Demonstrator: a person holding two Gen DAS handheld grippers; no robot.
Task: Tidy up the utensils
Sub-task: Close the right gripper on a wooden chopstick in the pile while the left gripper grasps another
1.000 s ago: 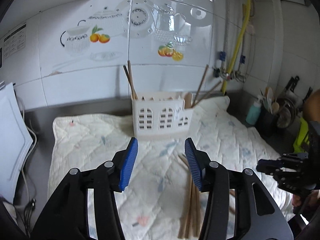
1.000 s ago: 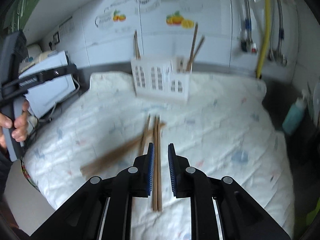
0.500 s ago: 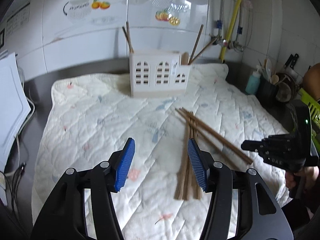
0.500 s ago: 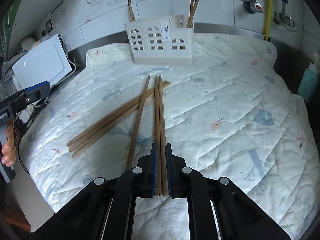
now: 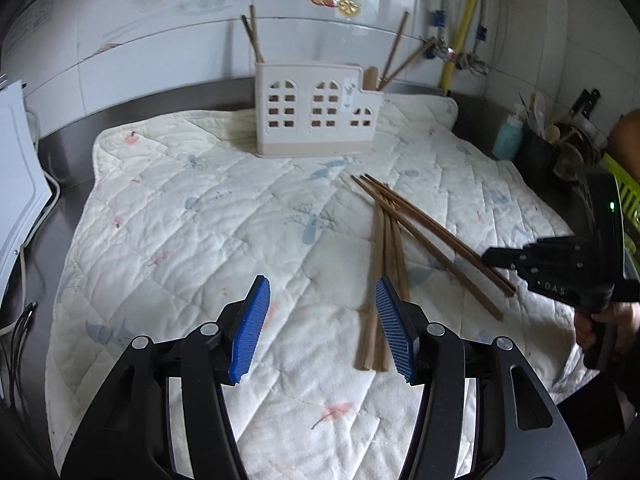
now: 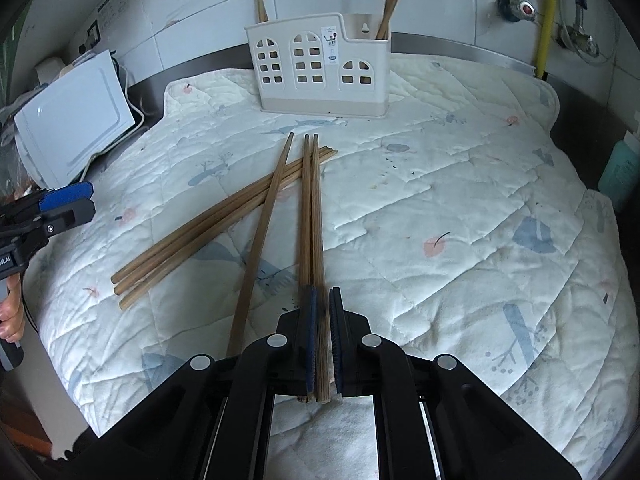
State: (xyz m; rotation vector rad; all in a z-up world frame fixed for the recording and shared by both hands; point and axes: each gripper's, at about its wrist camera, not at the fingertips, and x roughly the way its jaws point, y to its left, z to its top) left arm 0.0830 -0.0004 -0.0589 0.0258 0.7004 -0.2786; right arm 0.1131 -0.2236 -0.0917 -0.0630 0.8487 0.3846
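Observation:
Several long wooden chopsticks (image 6: 224,220) lie crossed on a white quilted mat (image 6: 460,208). My right gripper (image 6: 322,300) is low over the mat with its jaws closed around the near ends of a pair of chopsticks (image 6: 311,216). A white slotted utensil holder (image 6: 320,70) stands at the back with a few chopsticks upright in it. In the left wrist view my left gripper (image 5: 320,312) is open and empty above the mat, just left of the chopsticks (image 5: 384,248); the holder (image 5: 318,110) is beyond, and the right gripper (image 5: 560,268) is at the right.
A white appliance (image 6: 72,120) with cables sits left of the mat. A teal bottle (image 5: 508,138) and a dark pot of kitchen tools (image 5: 540,148) stand at the right. A yellow pipe (image 6: 546,16) and taps run along the tiled wall.
My right gripper has dropped to the mat and closed on the near ends of two chopsticks. My left gripper has pulled back from the holder and stays open.

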